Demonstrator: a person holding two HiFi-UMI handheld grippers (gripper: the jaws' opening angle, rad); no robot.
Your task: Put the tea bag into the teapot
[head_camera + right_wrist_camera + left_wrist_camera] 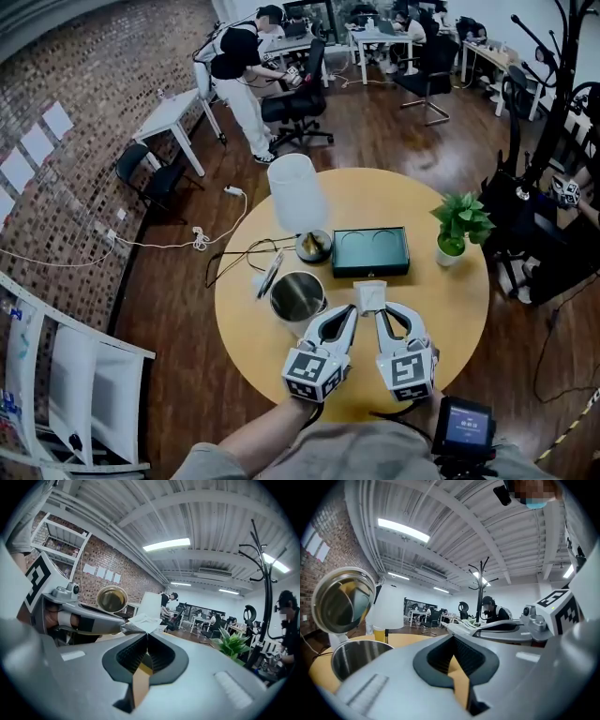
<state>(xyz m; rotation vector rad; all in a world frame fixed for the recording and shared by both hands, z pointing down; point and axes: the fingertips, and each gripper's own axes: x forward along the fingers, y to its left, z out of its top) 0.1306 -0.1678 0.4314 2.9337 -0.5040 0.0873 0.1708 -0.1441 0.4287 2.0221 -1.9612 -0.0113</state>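
Observation:
Both grippers meet low over the near side of the round wooden table [246,349], pointing away from me. A small white tea bag packet [369,294] hangs between their tips. My left gripper [352,311] is shut on its left edge and my right gripper [382,314] on its right edge. In the right gripper view the packet [140,619] sits just above that gripper's closed jaws, with the left gripper's tip pinching it. The steel teapot [298,296] stands open just left of the grippers. Its body [354,657] and raised lid [344,603] fill the left of the left gripper view.
A white table lamp [297,192] stands behind the teapot, with a dark green tray [370,251] to its right and a potted plant [459,225] at the right edge. Office chairs, desks and people fill the room beyond. A coat rack [553,103] stands at the right.

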